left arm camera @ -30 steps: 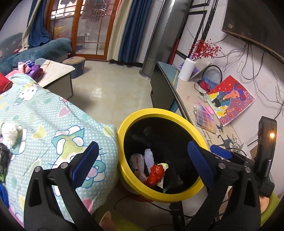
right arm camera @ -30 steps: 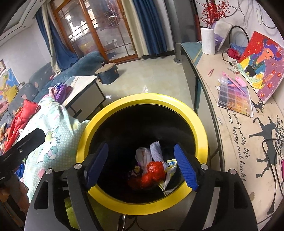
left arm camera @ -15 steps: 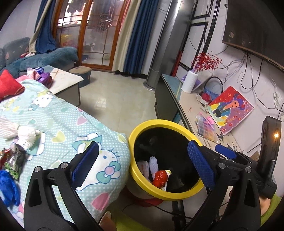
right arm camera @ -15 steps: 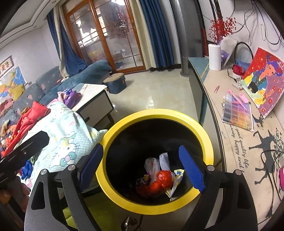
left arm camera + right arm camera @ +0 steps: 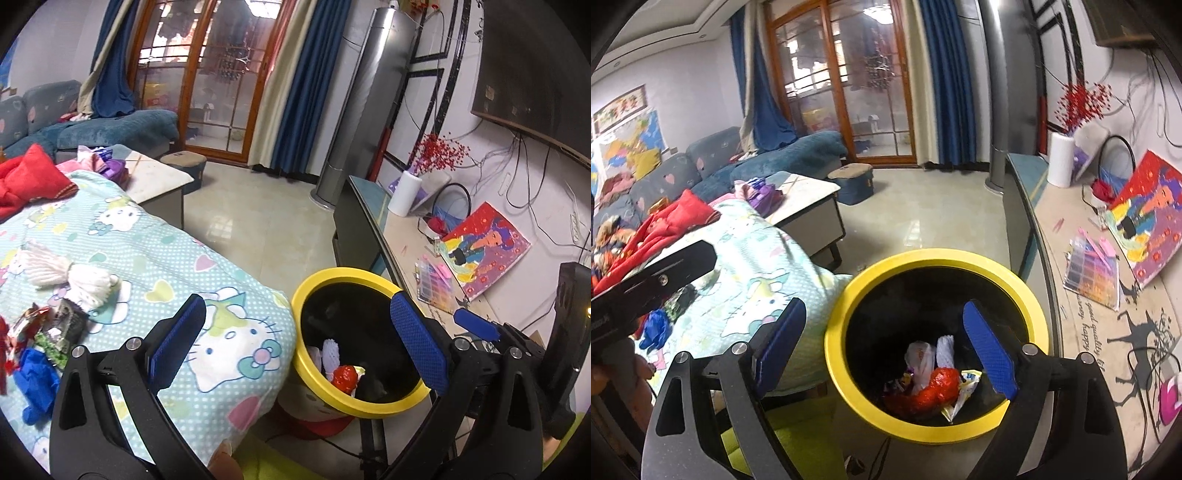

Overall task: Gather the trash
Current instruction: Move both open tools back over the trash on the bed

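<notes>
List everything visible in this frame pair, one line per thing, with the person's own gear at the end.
Round yellow-rimmed black bin: one, on the floor between bed and long shelf.
Crumpled red wrapper: one, in the bin among white and printed wrappers.
Mint cartoon-print blanket: one, over the bed.
White yarn tassel: one, on the blanket.
Loose wrappers and blue scrap: a small pile, at the blanket's left edge.
Red garment: one, at the far end of the bed.
White cylindrical vase with red berry sprigs: one, on the shelf.
Colourful painting: one, leaning against the wall.
Left hand-held gripper: black with blue pads, open, empty.
Right hand-held gripper: same, jaws just opened wider, empty, above the bin.
</notes>
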`<move>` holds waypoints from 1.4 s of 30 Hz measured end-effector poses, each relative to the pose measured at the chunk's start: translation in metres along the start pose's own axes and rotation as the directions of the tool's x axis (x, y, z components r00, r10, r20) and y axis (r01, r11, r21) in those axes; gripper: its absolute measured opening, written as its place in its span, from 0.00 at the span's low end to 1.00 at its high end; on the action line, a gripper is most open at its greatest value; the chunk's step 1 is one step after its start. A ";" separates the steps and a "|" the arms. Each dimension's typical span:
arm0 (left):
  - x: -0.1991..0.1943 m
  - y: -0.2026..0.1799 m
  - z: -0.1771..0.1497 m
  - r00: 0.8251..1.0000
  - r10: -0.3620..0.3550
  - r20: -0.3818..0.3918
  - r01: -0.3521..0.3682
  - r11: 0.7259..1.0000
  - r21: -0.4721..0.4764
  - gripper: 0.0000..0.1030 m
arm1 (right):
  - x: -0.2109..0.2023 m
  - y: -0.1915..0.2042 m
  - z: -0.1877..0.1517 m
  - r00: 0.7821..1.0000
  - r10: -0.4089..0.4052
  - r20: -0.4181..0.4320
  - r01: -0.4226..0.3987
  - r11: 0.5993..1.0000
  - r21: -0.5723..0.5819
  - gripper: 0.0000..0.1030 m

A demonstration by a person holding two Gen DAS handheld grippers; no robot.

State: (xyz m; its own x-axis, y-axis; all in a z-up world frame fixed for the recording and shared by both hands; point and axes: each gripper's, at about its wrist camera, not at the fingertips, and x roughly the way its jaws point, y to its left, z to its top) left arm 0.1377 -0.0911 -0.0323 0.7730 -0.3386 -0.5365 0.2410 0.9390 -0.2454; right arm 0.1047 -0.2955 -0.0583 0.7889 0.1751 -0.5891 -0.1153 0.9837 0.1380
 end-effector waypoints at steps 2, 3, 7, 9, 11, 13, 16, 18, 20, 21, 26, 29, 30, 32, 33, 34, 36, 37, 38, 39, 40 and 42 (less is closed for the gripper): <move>-0.003 0.004 0.000 1.000 0.004 0.008 -0.004 1.000 -0.011 0.89 | -0.002 0.008 0.000 1.000 0.011 0.002 -0.011 1.000 -0.023 0.82; -0.005 0.006 0.000 1.000 0.009 0.011 -0.009 1.000 -0.016 0.89 | -0.002 0.012 0.001 1.000 0.020 -0.002 -0.020 0.999 -0.031 0.82; -0.011 0.019 -0.001 0.999 0.039 0.024 -0.038 0.999 -0.036 0.89 | -0.004 0.023 0.002 0.999 0.039 -0.004 -0.040 0.998 -0.054 0.82; -0.014 0.025 0.000 0.998 0.053 0.031 -0.051 0.998 -0.046 0.89 | -0.006 0.028 0.003 0.999 0.051 -0.003 -0.051 0.997 -0.063 0.82; -0.018 0.030 0.000 0.997 0.064 0.039 -0.061 0.997 -0.054 0.89 | -0.007 0.035 0.003 0.998 0.066 -0.006 -0.067 0.995 -0.070 0.82; -0.022 0.033 0.001 0.996 0.074 0.048 -0.071 0.996 -0.061 0.89 | -0.009 0.041 0.004 0.996 0.085 -0.011 -0.086 0.994 -0.074 0.82; -0.031 0.043 0.001 0.994 0.095 0.061 -0.091 0.993 -0.070 0.89 | -0.010 0.052 0.006 0.994 0.112 -0.015 -0.113 0.990 -0.088 0.82; -0.036 0.047 0.000 0.992 0.105 0.066 -0.099 0.992 -0.079 0.89 | -0.010 0.062 0.008 0.991 0.131 -0.017 -0.132 0.986 -0.107 0.82; -0.041 0.054 0.000 0.990 0.119 0.073 -0.112 0.989 -0.091 0.89 | -0.009 0.070 0.009 0.989 0.148 -0.026 -0.150 0.981 -0.121 0.82; -0.043 0.057 0.000 0.989 0.124 0.076 -0.117 0.988 -0.097 0.89 | -0.009 0.072 0.010 0.988 0.153 -0.028 -0.156 0.980 -0.125 0.82; -0.057 0.071 -0.001 0.983 0.153 0.096 -0.141 0.982 -0.123 0.89 | -0.012 0.093 0.012 0.984 0.177 -0.025 -0.179 0.971 -0.156 0.82; -0.065 0.079 -0.001 0.979 0.174 0.108 -0.158 0.977 -0.143 0.89 | -0.012 0.104 0.014 0.983 0.184 -0.023 -0.186 0.967 -0.174 0.82; -0.068 0.082 -0.001 0.977 0.182 0.115 -0.164 0.975 -0.151 0.89 | -0.012 0.108 0.014 0.982 0.186 -0.023 -0.188 0.966 -0.178 0.82; -0.075 0.088 -0.001 0.971 0.202 0.128 -0.180 0.970 -0.164 0.89 | -0.012 0.113 0.014 0.981 0.192 -0.025 -0.193 0.963 -0.186 0.82; -0.077 0.091 -0.001 0.969 0.209 0.132 -0.186 0.968 -0.168 0.89 | -0.012 0.116 0.014 0.981 0.193 -0.024 -0.194 0.962 -0.191 0.82; -0.080 0.094 -0.001 0.966 0.219 0.136 -0.194 0.966 -0.173 0.89 | -0.012 0.119 0.015 0.981 0.193 -0.024 -0.193 0.961 -0.198 0.82; -0.086 0.102 -0.002 0.957 0.251 0.143 -0.223 0.957 -0.184 0.89 | -0.011 0.125 0.014 0.980 0.198 -0.027 -0.199 0.958 -0.207 0.82; -0.089 0.104 -0.003 0.952 0.268 0.151 -0.238 0.953 -0.188 0.89 | -0.011 0.128 0.013 0.979 0.201 -0.028 -0.203 0.957 -0.210 0.82; -0.092 0.107 -0.004 0.944 0.289 0.161 -0.257 0.947 -0.192 0.89 | -0.011 0.131 0.013 0.978 0.205 -0.030 -0.206 0.955 -0.214 0.82; -0.095 0.111 -0.004 0.939 0.301 0.165 -0.268 0.943 -0.196 0.89 | -0.010 0.134 0.013 0.978 0.207 -0.032 -0.209 0.953 -0.218 0.82; -0.097 0.115 -0.005 0.934 0.317 0.166 -0.282 0.937 -0.204 0.89 | -0.009 0.137 0.012 0.977 0.211 -0.035 -0.214 0.951 -0.224 0.82; -0.101 0.123 -0.005 0.925 0.341 0.168 -0.302 0.927 -0.222 0.89 | -0.008 0.143 0.010 0.975 0.217 -0.043 -0.221 0.947 -0.233 0.82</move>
State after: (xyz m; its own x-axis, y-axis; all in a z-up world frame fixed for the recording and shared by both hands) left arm 0.0864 0.0580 -0.0119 0.8959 0.0173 -0.4439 -0.1398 0.9594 -0.2449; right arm 0.0878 -0.1565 -0.0256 0.7180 0.3863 -0.5790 -0.4243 0.9023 0.0757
